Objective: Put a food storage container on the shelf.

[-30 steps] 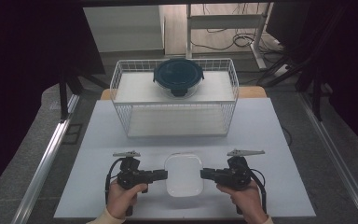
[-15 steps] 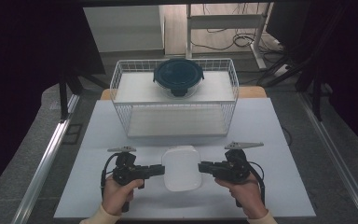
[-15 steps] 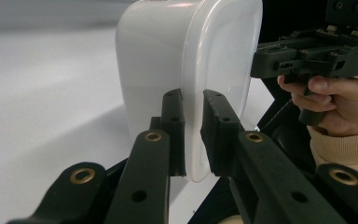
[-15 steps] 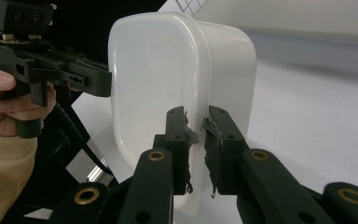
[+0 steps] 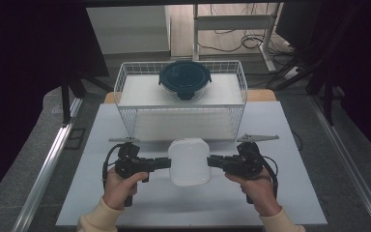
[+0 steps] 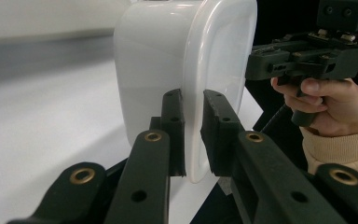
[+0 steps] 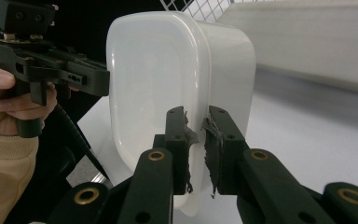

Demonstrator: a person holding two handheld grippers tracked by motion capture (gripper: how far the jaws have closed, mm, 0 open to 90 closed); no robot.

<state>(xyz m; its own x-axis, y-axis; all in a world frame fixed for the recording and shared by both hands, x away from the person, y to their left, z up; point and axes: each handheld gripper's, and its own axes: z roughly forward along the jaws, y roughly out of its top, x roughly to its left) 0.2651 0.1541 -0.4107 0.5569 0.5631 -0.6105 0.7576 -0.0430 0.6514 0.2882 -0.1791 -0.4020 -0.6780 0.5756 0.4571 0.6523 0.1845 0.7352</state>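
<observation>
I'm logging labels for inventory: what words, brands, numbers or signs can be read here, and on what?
None: the white container held by the left gripper and right gripper is plain, and the dark-lidded bowl in the wire basket shows no legible marking.

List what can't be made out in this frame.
- White container contents: high view, its opaque upturned base hides them.
- Round dark-lidded bowl contents: high view, the lid covers them.
- Left hand-held gripper and right hand-held gripper rear bodies: cut off by the bottom edges.
</observation>
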